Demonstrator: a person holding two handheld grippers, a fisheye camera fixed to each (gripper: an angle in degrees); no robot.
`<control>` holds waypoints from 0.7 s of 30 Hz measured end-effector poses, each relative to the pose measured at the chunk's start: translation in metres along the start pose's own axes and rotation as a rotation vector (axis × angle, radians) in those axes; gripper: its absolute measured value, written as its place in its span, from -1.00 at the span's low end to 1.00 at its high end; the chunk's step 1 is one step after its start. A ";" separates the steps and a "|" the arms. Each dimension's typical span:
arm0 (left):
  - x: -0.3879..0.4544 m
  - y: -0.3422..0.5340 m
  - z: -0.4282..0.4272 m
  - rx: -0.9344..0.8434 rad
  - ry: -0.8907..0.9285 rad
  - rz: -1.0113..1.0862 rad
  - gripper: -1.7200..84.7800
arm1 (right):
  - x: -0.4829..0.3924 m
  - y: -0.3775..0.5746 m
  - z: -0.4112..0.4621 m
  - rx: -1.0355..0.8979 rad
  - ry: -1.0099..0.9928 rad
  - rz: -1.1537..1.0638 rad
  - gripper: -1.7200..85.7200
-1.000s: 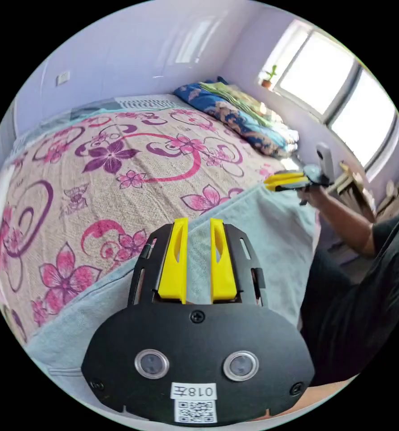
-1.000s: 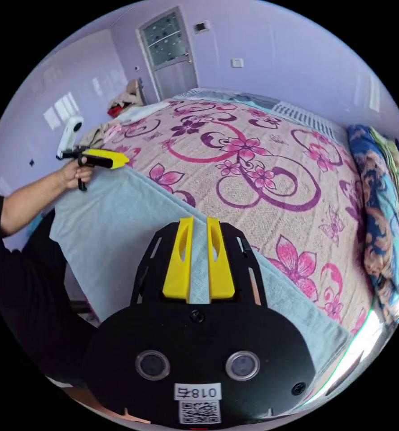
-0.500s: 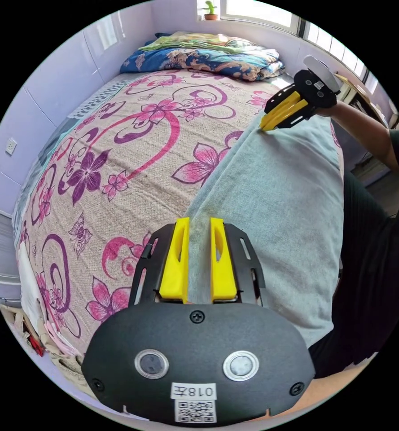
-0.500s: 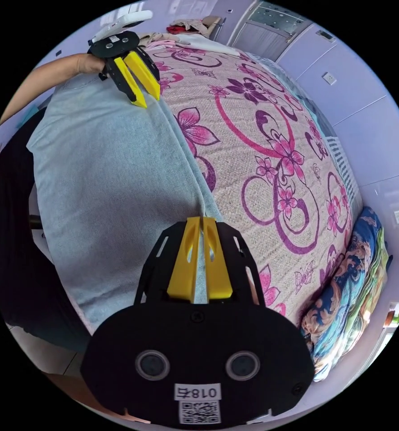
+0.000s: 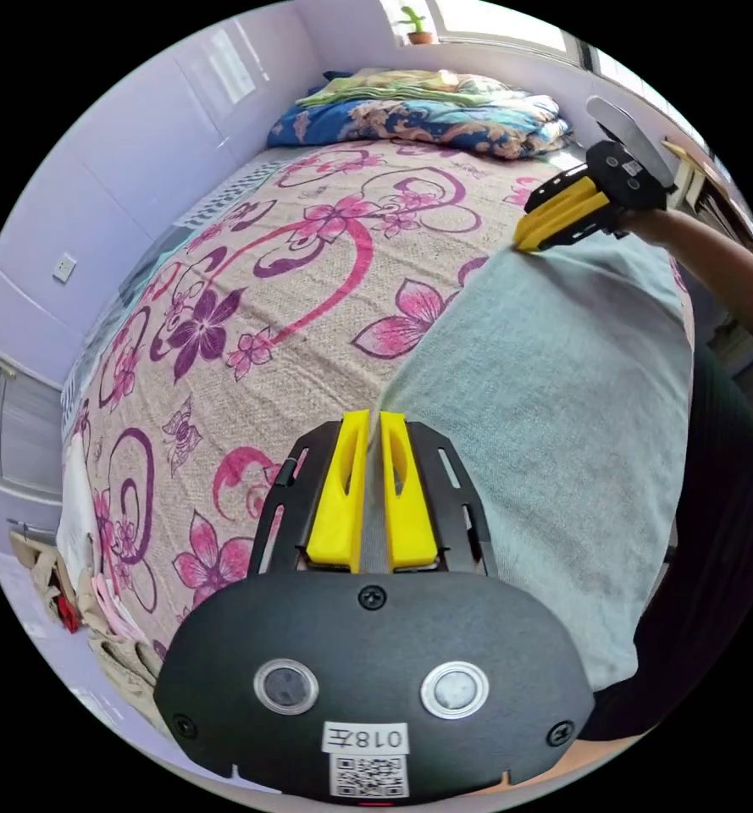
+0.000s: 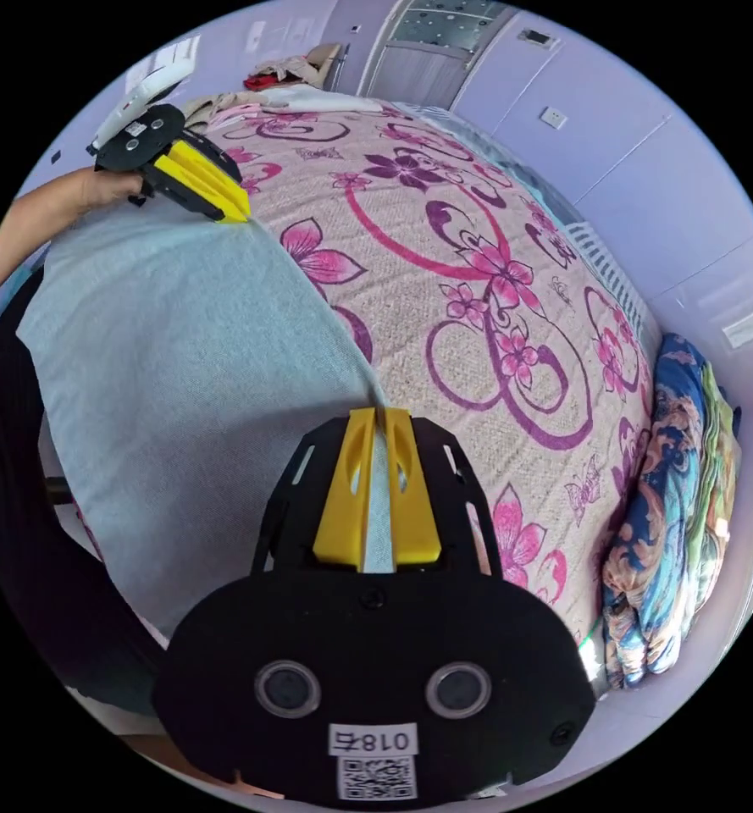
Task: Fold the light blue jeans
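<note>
two grippers, your left gripper (image 5: 368,491) and right gripper (image 6: 378,491), each clamp a corner of the light blue jeans (image 5: 554,381), stretched crosswise between them at the bed's (image 5: 249,296) near edge.

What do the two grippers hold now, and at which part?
Both the left gripper and the right gripper are shut on the light blue jeans, each at one end of its far edge.

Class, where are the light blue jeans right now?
The light blue jeans hang over the flowered bed's near edge, pinched between the left gripper and right gripper.
</note>
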State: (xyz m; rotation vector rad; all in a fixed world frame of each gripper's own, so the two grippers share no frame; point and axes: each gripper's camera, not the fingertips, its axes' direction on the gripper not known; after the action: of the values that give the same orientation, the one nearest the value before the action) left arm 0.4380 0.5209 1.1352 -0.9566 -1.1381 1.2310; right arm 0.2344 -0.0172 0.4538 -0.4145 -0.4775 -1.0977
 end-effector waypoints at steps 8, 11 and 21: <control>0.017 0.090 -0.055 0.240 0.097 -0.195 -0.83 | 0.066 0.131 -0.053 0.148 -0.013 0.422 -0.83; 0.060 0.108 -0.043 0.200 0.186 -0.115 -0.85 | 0.083 0.186 -0.044 0.097 -0.058 0.476 -0.91; 0.081 0.129 -0.031 0.207 0.205 -0.145 -0.84 | 0.163 0.359 -0.079 0.403 -0.284 0.920 -0.80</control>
State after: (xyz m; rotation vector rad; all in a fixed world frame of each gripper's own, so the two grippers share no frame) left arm 0.4407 0.6180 1.0136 -0.8091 -0.8848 1.0833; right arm 0.6362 -0.0378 0.4493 -0.3689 -0.6479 -0.0428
